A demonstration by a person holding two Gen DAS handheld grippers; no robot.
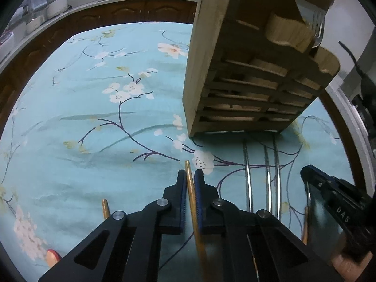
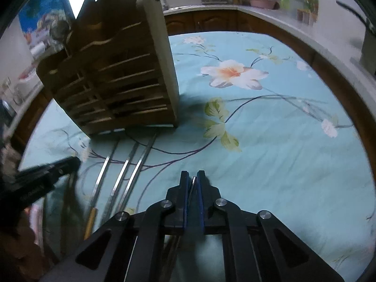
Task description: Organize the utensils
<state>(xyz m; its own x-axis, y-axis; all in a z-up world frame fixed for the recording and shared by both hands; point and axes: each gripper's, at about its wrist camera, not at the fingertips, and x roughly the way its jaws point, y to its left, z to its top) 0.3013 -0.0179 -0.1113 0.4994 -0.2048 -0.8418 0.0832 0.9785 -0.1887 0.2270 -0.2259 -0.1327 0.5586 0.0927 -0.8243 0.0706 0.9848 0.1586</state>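
Observation:
My left gripper [image 1: 189, 174] is shut on a thin gold-coloured utensil handle [image 1: 188, 166] whose tip sticks out just past the pads. In the right wrist view my right gripper [image 2: 192, 175] is shut on a thin silver utensil handle [image 2: 193, 180], mostly hidden between the pads. A slatted wooden utensil rack [image 1: 246, 82] [image 2: 117, 70] stands on the floral cloth ahead of both grippers. Three silver handles [image 1: 268, 176] [image 2: 124, 171] lie side by side on the cloth in front of the rack, between the two grippers.
A second gold handle [image 1: 105, 208] lies left of the left gripper. A fork [image 1: 317, 23] stands in the rack's top. The turquoise floral tablecloth [image 2: 270, 141] is bordered by a wooden counter [image 2: 211, 21] with pots and bottles behind.

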